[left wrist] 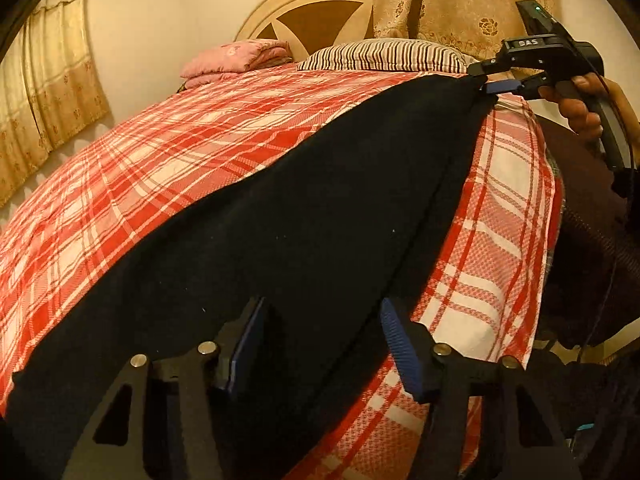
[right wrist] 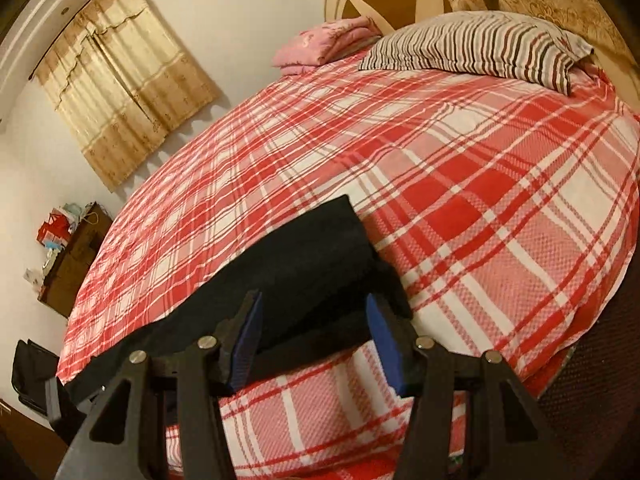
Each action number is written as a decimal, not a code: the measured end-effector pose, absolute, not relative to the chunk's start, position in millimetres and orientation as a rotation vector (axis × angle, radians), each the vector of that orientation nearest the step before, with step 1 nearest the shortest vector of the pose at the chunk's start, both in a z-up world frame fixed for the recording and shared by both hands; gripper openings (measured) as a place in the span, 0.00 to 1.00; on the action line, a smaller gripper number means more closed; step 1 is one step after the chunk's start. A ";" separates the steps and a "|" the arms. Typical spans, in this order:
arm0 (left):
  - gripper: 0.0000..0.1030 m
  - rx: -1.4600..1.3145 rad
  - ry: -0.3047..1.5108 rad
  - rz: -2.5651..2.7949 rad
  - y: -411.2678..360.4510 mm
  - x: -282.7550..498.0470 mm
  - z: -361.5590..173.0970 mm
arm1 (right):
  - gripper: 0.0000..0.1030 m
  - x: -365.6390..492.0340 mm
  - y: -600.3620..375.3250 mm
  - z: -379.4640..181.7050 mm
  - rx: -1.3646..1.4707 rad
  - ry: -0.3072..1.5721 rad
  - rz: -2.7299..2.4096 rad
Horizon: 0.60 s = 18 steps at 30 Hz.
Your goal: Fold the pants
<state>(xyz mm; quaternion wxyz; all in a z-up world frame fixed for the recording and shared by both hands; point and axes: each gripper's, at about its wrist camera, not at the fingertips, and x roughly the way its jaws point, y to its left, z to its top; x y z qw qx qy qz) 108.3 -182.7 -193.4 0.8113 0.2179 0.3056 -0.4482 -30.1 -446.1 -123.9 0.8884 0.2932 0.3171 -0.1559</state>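
**Both grippers open at pants on bed**

Left gripper [left wrist: 324, 344]: jaws wide, blue pads [left wrist: 400, 350] straddling the near end of the black pants [left wrist: 304, 216], cloth between them, not pinched. Right gripper [right wrist: 314, 340]: jaws wide too, other end of pants [right wrist: 320, 248] between the pads [right wrist: 386, 344], folded edge lying flat ahead.

Pants stretched long across the red plaid sheet [left wrist: 160, 152], near the bed's edge.

Left view only: right gripper [left wrist: 494, 80] seen from outside at the far end of the pants, hand [left wrist: 584, 108] on its grip, white "DAS" on its body, green LED lit. Whether those tips touch cloth: cannot tell.

Right view only: dresser [right wrist: 76, 256] with red boxes by the wall, dark bag [right wrist: 32, 376] on floor.

Both views: striped pillow [right wrist: 480, 44], pink folded blanket [right wrist: 324, 40], round headboard [left wrist: 312, 12], curtains [right wrist: 124, 80].
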 end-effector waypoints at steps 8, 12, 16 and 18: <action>0.06 0.391 0.657 -0.971 -175.3 114.4 -179.4 | 0.09 -20.3 -450.3 -120.1 0.591 0.647 -0.300; 0.06 0.330 0.637 -1.009 -163.7 111.4 -168.5 | 0.08 -38.3 -433.6 -96.5 0.519 0.566 -0.258; 0.06 0.360 0.677 -1.020 -168.0 107.5 -184.8 | 0.08 -41.8 -442.0 -108.4 0.517 0.614 -0.310; 0.06 0.366 0.705 -1.034 -170.1 105.8 -192.1 | 0.09 -41.4 -451.8 -124.6 0.549 0.650 -0.337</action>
